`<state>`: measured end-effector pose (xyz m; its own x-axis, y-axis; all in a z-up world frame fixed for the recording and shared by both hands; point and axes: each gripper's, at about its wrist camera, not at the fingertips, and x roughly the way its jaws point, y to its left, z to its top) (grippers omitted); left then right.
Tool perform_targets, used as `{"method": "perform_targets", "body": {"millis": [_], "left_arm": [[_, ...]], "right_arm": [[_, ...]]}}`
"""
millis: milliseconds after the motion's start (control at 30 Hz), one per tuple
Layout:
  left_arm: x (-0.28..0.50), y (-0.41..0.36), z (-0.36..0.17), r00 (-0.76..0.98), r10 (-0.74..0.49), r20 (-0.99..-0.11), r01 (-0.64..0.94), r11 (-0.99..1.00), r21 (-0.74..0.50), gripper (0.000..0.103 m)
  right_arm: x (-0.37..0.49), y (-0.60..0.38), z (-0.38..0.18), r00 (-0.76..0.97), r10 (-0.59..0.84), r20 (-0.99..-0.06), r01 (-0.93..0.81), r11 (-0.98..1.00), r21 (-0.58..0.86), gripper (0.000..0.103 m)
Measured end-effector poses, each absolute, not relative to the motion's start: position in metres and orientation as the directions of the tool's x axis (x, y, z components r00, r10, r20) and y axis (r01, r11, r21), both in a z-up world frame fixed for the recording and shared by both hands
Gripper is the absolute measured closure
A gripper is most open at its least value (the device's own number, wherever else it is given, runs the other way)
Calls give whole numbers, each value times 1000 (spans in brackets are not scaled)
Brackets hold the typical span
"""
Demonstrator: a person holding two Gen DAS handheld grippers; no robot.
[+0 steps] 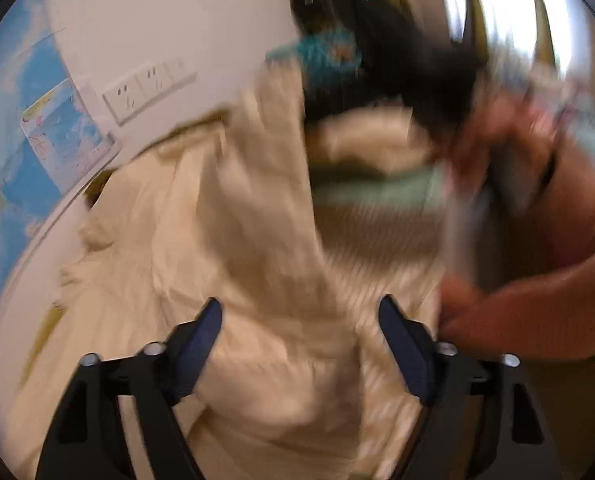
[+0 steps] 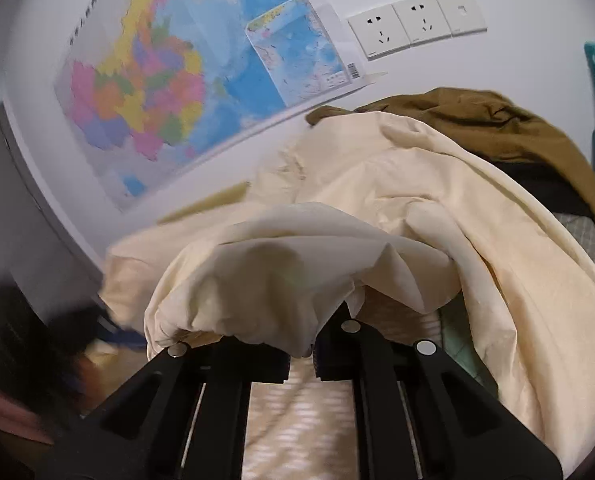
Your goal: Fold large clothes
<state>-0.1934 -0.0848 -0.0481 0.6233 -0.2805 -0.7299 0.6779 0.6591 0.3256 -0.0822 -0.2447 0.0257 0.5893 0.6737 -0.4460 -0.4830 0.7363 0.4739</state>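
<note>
You face a white wall (image 2: pixel 517 72) carrying a colourful map (image 2: pixel 177 72) and a row of white sockets (image 2: pixel 413 26); bright window light (image 1: pixel 557 12) glares at the left view's upper right.

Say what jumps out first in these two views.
The big cream garment fills the middle of both views; a fold of it drapes over the right gripper, whose jaws are shut on it. On the wall behind hangs a bright map, with a row of sockets to its right. The left gripper is open above the cloth, with nothing between its jaws.
</note>
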Motion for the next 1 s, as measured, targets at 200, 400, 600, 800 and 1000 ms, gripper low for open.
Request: {"method": "perform_targets", "body": {"millis": [200,400,600,800,1000], "left_arm": [[-161,-28,15,739,-239,-630,498,823,272,61],[-158,-27,25,814,-171,-555,432,817,381,44],[-154,-49,-50,751,-109,-651,486,759,434,42],[-135,-29,-14,798,-125,-590,410,830,379,48],[-106,-18,24,811,-150,-566,359,891,278,53]], "right_arm": [[-119,-288,89,568,734,-372,-543,674,500,97],[-125,-272,41,546,548,-634,-473,826,307,88],[-146,-251,-1,460,562,-687,-511,801,313,39],[-160,-229,-44,337,704,-625,-504,696,511,30],[-135,-211,-48,555,578,-599,-369,816,445,22]]}}
